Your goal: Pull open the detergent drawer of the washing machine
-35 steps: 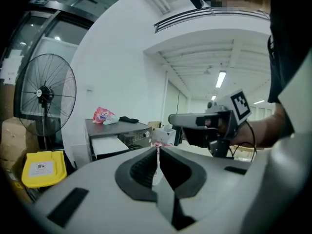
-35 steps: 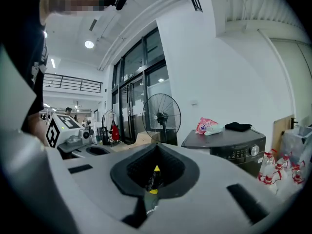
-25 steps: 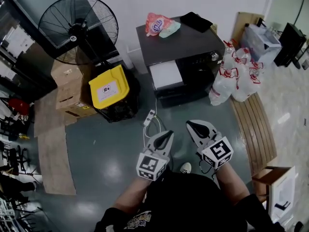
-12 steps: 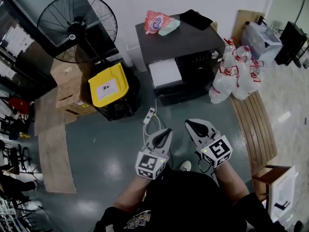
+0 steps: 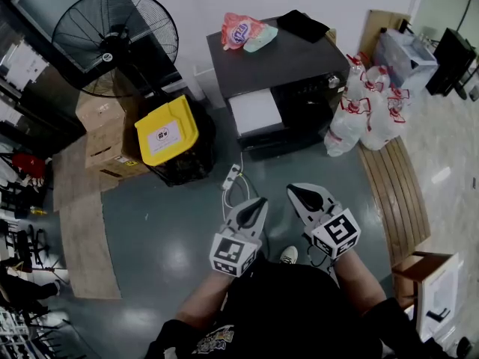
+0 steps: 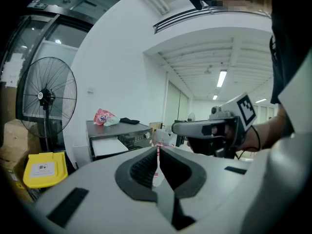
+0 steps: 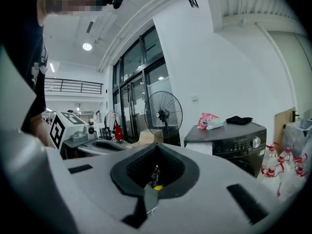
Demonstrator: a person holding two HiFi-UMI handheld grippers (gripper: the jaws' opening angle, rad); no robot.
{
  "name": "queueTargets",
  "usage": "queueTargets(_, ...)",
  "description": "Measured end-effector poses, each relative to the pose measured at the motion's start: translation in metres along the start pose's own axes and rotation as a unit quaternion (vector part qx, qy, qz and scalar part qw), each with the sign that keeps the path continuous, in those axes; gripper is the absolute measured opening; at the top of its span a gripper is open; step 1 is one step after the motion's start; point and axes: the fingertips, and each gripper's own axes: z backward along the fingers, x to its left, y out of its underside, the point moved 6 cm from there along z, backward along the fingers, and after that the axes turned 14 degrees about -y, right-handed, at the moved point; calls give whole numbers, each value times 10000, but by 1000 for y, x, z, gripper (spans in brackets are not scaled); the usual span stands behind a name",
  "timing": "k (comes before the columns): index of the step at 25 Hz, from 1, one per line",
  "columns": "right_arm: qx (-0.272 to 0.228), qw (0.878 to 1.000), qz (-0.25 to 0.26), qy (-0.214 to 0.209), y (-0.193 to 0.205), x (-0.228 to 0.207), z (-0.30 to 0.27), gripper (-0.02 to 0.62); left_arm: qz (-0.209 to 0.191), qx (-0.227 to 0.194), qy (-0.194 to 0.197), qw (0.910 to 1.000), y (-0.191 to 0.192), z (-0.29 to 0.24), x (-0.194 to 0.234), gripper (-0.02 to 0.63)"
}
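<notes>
The dark grey washing machine (image 5: 288, 69) stands against the far wall, and its white detergent drawer front (image 5: 254, 113) sits at the upper left of its face. The left gripper view shows the drawer (image 6: 108, 146) far ahead, and the right gripper view shows the machine (image 7: 236, 141) at a distance. My left gripper (image 5: 261, 203) and right gripper (image 5: 294, 192) hang side by side over the floor, well short of the machine. Both have their jaws shut with nothing held (image 6: 158, 151) (image 7: 156, 149).
A standing fan (image 5: 112, 40), cardboard boxes (image 5: 105, 137) and a yellow-lidded bin (image 5: 166, 133) stand left of the machine. Packs of water bottles (image 5: 367, 114) and a wooden bench (image 5: 397, 193) are to its right. A power strip (image 5: 233, 177) with its cable lies on the floor ahead. A pink bag (image 5: 241, 32) and black cloth (image 5: 303, 25) rest on top.
</notes>
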Motion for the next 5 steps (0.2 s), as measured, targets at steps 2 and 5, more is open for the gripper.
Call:
queueTargets(2, -7, 10000, -11, 11, 1, -2, -3, 3, 15, 0, -5, 10000, 0, -1, 4, 15)
queueTargets(5, -10, 10000, -11, 12, 1, -4, -10, 3, 26, -11, -12, 10000, -1, -3, 11, 15)
